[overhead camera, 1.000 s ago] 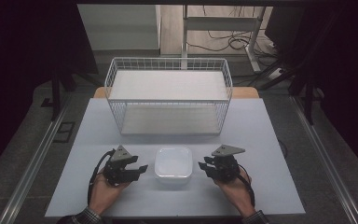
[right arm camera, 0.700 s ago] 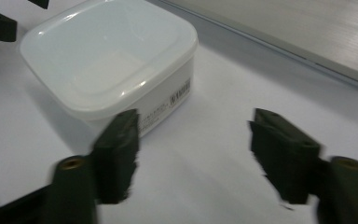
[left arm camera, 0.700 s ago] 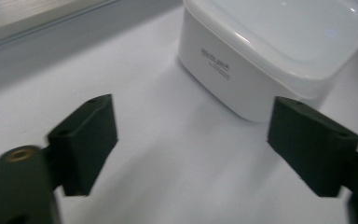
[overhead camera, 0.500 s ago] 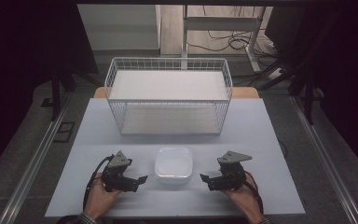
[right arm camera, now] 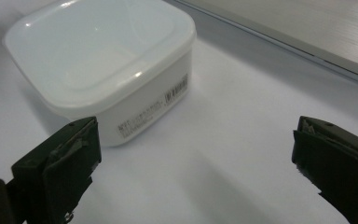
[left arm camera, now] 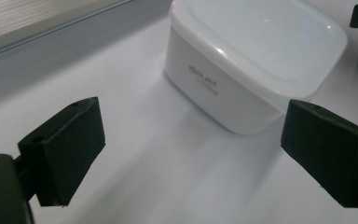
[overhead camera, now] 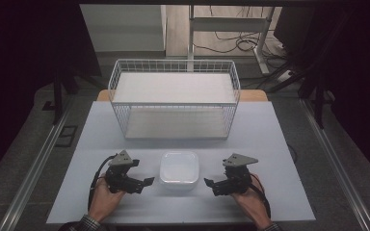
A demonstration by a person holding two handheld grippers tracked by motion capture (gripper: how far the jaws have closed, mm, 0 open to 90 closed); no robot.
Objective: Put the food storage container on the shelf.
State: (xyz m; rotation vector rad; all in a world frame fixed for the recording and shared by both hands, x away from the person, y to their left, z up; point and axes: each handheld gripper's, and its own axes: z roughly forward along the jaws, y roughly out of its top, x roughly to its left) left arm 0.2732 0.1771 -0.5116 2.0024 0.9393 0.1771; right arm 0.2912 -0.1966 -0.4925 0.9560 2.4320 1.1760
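High view, lidded container between hand-held grippers, apart.

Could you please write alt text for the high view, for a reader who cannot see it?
A white lidded container sits on a pale table between two hand-held black grippers, the left gripper and the right gripper, both pointing at it without touching. Behind it stands a white wire basket, seemingly empty, with cables on the floor beyond.

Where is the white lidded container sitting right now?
In the high view the white container sits on the table near its front edge, between the left tongs and right tongs, in front of the wire basket.
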